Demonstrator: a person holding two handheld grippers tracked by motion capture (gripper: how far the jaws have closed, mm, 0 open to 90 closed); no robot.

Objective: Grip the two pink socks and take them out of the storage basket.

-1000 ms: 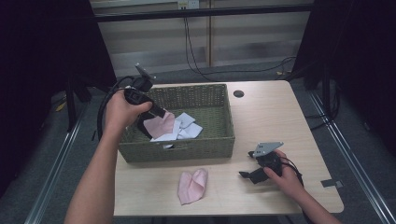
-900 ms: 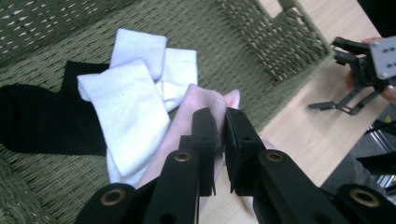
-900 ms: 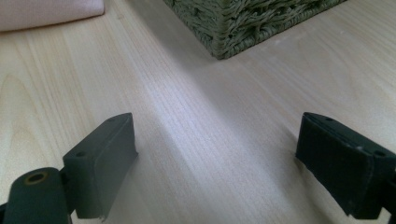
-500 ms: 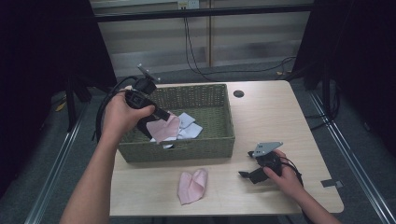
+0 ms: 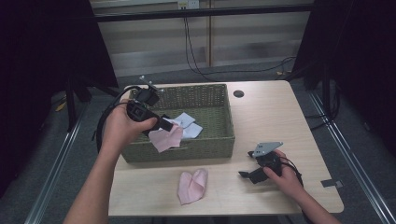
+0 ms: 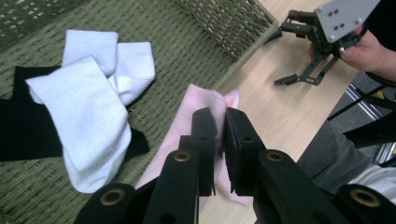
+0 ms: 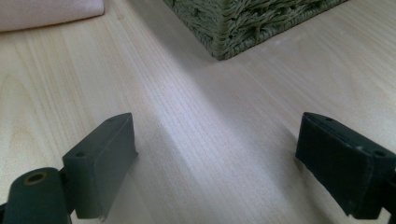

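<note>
My left gripper (image 5: 164,125) (image 6: 219,135) is shut on a pink sock (image 5: 166,138) (image 6: 204,103), which hangs over the front part of the green wicker basket (image 5: 205,148) (image 6: 219,28). White socks (image 5: 188,124) (image 6: 91,107) and a black sock (image 6: 21,130) lie on the basket floor. A second pink sock (image 5: 192,185) (image 7: 49,11) lies flat on the table in front of the basket. My right gripper (image 5: 246,175) (image 7: 217,163) rests low on the table at the right, open, nothing between its fingers.
The wooden table (image 5: 266,116) has bare room right of the basket and a round cable hole (image 5: 238,94) at the back. A basket corner (image 7: 224,28) stands ahead of my right gripper. Metal rails run along both table sides.
My left gripper has lifted the pink sock up and toward the basket's front wall. The right gripper has stayed put.
</note>
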